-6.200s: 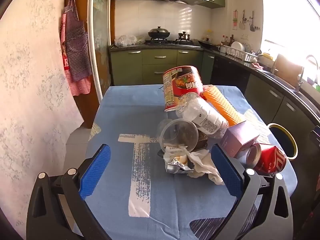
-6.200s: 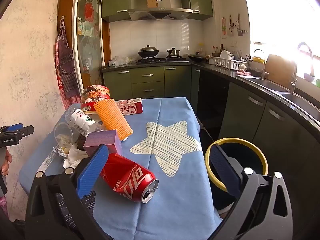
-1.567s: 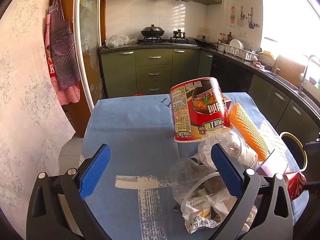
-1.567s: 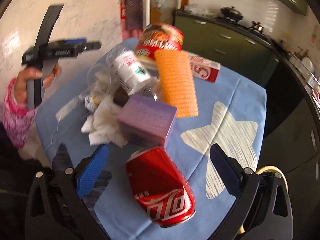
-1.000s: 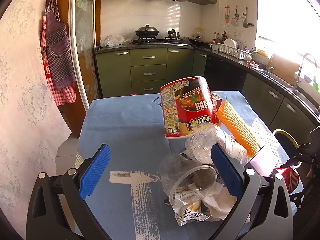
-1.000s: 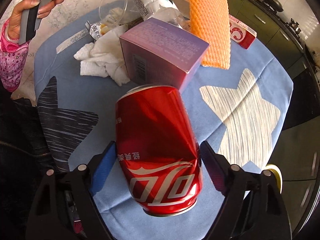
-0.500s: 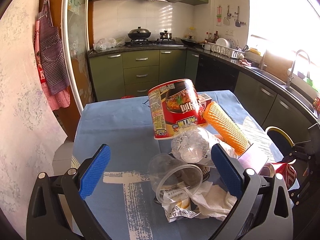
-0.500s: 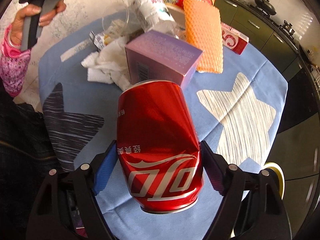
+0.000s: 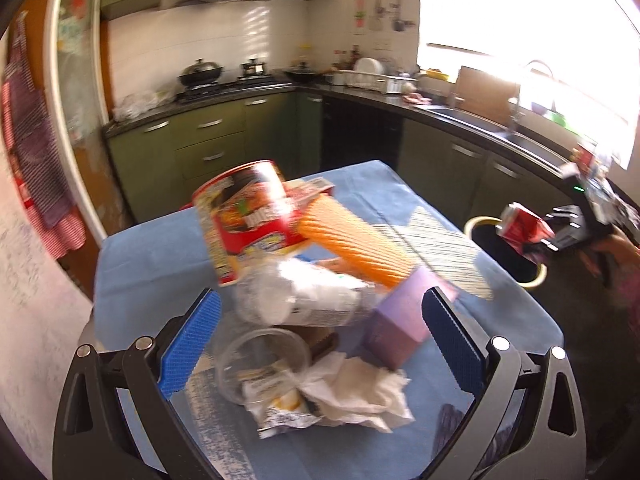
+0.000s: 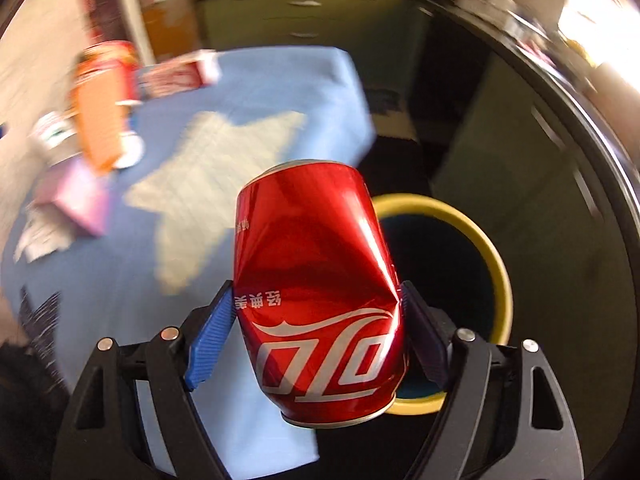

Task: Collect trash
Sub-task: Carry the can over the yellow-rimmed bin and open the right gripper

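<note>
We see green kitchen cabinets (image 9: 200,140) behind the blue star-patterned tablecloth (image 9: 152,256). A dark pan (image 9: 200,72) sits on the stove, and what may be an apron (image 9: 36,168) hangs at left.

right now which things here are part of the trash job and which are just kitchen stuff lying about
Part of the job:
- dented red can, clamped in the right hand-held gripper
- yellow-rimmed bin
- noodle cup
- orange foam sleeve
- purple box
- crumpled tissue

Just lying about:
- wok
- apron

Left tool (image 9: 320,334): black open-frame arms, ribbed blue pads, silver round fasteners, right tool (image 10: 318,328): same black frame, blue ribbed pads, silver fasteners, green indicator light on its body, pink patterned sleeve (image 9: 630,284)
</note>
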{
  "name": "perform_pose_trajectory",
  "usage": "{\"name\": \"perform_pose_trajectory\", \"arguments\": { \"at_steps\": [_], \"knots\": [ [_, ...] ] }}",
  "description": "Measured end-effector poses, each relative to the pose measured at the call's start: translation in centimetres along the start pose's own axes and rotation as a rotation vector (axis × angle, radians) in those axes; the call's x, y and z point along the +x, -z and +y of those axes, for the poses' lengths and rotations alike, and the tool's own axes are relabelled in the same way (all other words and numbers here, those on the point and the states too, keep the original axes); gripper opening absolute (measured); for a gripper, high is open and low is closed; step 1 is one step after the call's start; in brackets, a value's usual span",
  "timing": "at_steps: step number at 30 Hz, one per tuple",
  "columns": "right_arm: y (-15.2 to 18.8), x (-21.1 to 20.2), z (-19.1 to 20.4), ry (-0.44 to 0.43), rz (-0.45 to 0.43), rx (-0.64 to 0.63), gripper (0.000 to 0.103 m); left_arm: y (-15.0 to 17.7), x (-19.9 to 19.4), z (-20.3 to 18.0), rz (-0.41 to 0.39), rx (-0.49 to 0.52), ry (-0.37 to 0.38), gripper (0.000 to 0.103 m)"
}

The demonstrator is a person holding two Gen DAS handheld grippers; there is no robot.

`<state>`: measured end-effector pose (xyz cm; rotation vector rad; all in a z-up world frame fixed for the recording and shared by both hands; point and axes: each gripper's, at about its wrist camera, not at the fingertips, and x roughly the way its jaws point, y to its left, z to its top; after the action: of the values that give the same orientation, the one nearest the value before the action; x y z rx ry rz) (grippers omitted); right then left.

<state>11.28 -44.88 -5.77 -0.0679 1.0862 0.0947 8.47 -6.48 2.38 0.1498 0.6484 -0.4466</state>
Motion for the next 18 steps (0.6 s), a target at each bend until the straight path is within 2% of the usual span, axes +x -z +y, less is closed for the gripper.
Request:
{"name": "perform_pose_trajectory", "arguments": {
  "at_steps": [4, 7, 10, 12, 13, 14, 16, 18],
  "knots": [
    [-0.1, 4.4, -5.0, 0.060, 0.110, 0.153, 0.076, -0.5, 0.0, -3.3, 0.005, 0.115, 0.083, 0.099],
    [0.4, 7.5, -7.2, 0.082, 0.176, 0.218, 0.076, -0.8, 0.3, -5.6, 0.020, 0.188, 0.129, 0.099],
    [0.2, 10.7, -8.4, 0.097, 0.225, 0.252, 0.076, -0.9, 0.7, -7.0, 0.040, 0.217, 0.198, 0.099],
    [0.0, 12.0, -8.9, 0.097, 0.244, 0.270, 0.078, -0.9, 1.0, -7.8, 0.057, 0.239, 0.253, 0.099],
    [0.1, 12.4, -9.1, 0.109, 0.249, 0.275, 0.085, -1.0, 1.3, -8.4, 0.073, 0.259, 0.275, 0.099],
    [0.0, 12.6, -9.0, 0.129, 0.248, 0.276, 0.089, -0.8, 1.3, -8.5, 0.082, 0.269, 0.291, 0.099],
    [0.1, 12.5, -9.2, 0.139, 0.233, 0.280, 0.090, -0.9, 1.7, -8.9, 0.098, 0.292, 0.335, 0.099],
    [0.3, 11.7, -8.8, 0.110, 0.203, 0.293, 0.090, -0.9, 2.2, -9.1, 0.112, 0.308, 0.386, 0.099]
  ]
}}
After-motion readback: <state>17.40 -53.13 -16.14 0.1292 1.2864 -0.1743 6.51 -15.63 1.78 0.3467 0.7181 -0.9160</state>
